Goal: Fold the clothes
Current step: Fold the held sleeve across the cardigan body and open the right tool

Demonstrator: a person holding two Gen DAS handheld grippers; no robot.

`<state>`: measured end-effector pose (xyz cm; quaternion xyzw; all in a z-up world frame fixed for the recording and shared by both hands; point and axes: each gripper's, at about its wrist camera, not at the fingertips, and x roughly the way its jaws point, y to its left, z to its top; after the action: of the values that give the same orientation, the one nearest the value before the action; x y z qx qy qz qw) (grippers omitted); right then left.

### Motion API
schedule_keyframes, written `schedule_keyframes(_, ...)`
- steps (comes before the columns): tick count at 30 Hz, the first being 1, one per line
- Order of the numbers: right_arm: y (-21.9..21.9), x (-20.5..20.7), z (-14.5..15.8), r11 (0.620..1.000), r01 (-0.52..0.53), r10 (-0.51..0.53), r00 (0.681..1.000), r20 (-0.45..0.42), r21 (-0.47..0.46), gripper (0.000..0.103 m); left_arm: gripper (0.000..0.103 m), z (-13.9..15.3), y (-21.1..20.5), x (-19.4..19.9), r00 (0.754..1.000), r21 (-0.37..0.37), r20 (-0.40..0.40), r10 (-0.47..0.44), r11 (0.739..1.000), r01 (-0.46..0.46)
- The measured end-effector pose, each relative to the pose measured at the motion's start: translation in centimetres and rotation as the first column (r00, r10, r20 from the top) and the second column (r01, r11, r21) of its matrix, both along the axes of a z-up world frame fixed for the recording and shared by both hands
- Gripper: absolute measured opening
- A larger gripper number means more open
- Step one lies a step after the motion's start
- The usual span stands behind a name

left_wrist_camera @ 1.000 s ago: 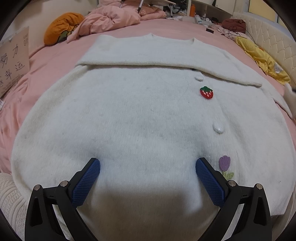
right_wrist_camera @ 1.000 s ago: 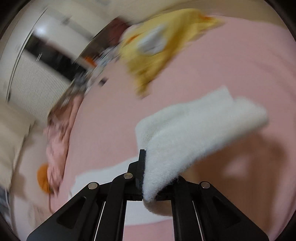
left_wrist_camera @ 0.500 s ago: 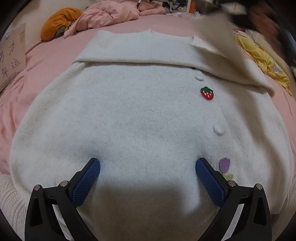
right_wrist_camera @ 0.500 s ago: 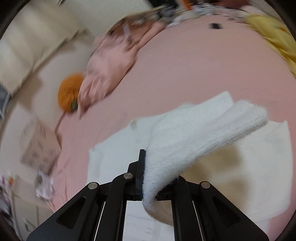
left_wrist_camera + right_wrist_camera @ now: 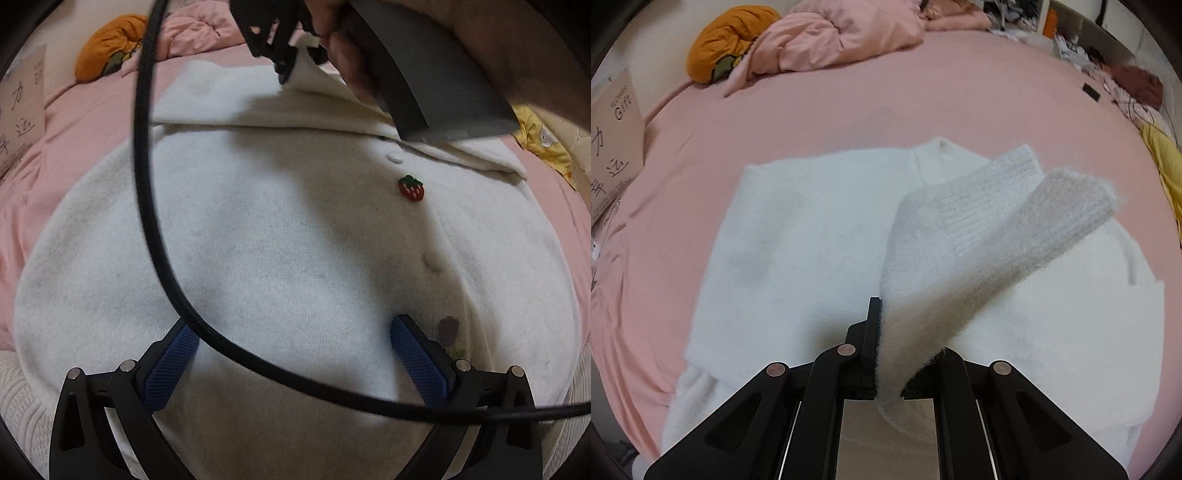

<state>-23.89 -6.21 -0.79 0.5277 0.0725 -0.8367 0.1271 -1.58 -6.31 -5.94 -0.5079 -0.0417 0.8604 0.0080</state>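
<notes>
Over the cardigan (image 5: 812, 240), right claw (image 5: 886, 332) pinches sleeve cuff (image 5: 997, 221) (left claw (image 5: 295, 354) gaping).

A cable (image 5: 155, 206) and a hand (image 5: 351, 62) at 12 o'clock hide parts of the cardigan (image 5: 280, 258); its hem runs off at 6.

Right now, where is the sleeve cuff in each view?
Left wrist: cuff at top centre, pinched in the right gripper above the cardigan's far edge.
Right wrist: cuff right of centre, rising from the shut jaws.
Shared landmark: orange cushion, upper left in both.
</notes>
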Motion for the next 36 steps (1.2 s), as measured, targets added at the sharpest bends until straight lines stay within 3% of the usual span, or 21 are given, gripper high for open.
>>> schedule_keyframes(4, -2.1, 0.0, 0.0, 0.996, -0.081, 0.081, 0.997, -0.010, 0.046, 0.010, 0.103, 0.0, 0.1, 0.0, 1.000, 0.001, 0.001, 0.001, 1.000, -0.001)
schedule_keyframes(7, -4.5, 0.2, -2.7, 0.963, -0.173, 0.157, 0.983, 0.095, 0.205, 0.017, 0.103, 0.0, 0.1, 0.1, 1.000, 0.003, 0.001, 0.002, 1.000, -0.002)
schedule_keyframes(9, -6.0, 1.7, -2.6, 0.920, -0.249, 0.244, 0.968, 0.055, 0.302, 0.019, 0.103, 0.0, 0.1, 0.1, 1.000, 0.002, 0.001, 0.002, 1.000, -0.002)
schedule_keyframes(13, -8.9, 4.8, -2.1, 0.788, -0.366, 0.432, 0.902, -0.020, 0.495, 0.054, 0.103, 0.0, 0.2, 0.2, 1.000, 0.000, 0.000, 0.002, 1.000, -0.002)
schedule_keyframes(14, -9.1, 5.4, -1.4, 0.790, -0.378, 0.454, 0.890, -0.047, 0.483, 0.070, 0.103, 0.0, 0.2, 0.2, 1.000, 0.000, 0.000, 0.002, 1.000, -0.002)
schedule_keyframes(17, -9.3, 6.6, 1.2, 0.830, -0.405, 0.487, 0.862, -0.142, 0.384, 0.075, 0.103, 0.0, 0.2, 0.3, 1.000, 0.001, -0.002, 0.001, 1.000, -0.001)
schedule_keyframes(19, -8.0, 6.5, 3.6, 0.881, -0.397, 0.451, 0.869, -0.205, 0.256, 0.076, 0.103, -0.1, 0.2, 0.3, 1.000, 0.000, -0.003, 0.000, 1.000, 0.000)
schedule_keyframes(22, -4.7, 4.9, 6.3, 0.943, -0.326, 0.331, 0.909, -0.254, 0.064, 0.076, 0.103, -0.2, 0.2, 0.4, 1.000, -0.001, -0.003, 0.000, 1.000, 0.000)
schedule_keyframes(25, 1.8, 1.4, 6.3, 0.975, -0.179, 0.151, 0.969, -0.197, -0.132, 0.076, 0.103, 0.0, -0.3, 0.3, 1.000, 0.002, -0.003, 0.000, 1.000, 0.000)
schedule_keyframes(27, 6.6, -0.6, 4.6, 0.982, -0.031, 0.009, 0.993, -0.116, -0.188, 0.076, 0.103, 0.1, -0.2, 0.3, 1.000, 0.002, -0.003, 0.001, 1.000, -0.001)
schedule_keyframes(30, 13.5, -1.8, 0.5, 0.972, 0.202, -0.206, 0.978, -0.024, -0.123, 0.076, 0.103, -0.1, -0.1, 0.1, 1.000, -0.001, -0.004, 0.002, 1.000, -0.002)
schedule_keyframes(33, 16.7, -1.6, -5.3, 0.971, 0.233, -0.230, 0.972, 0.044, -0.058, 0.078, 0.103, -0.2, 0.0, 0.0, 1.000, -0.003, -0.007, 0.002, 1.000, -0.002)
schedule_keyframes(35, 16.0, -0.4, -5.3, 0.987, 0.161, -0.160, 0.984, -0.079, 0.001, 0.080, 0.103, -0.2, 0.0, 0.0, 1.000, -0.005, -0.008, 0.003, 1.000, -0.004)
schedule_keyframes(36, 16.0, -0.2, -5.0, 0.984, 0.176, -0.176, 0.980, -0.090, -0.011, 0.080, 0.103, -0.2, 0.0, 0.0, 1.000, -0.006, -0.009, 0.004, 1.000, -0.004)
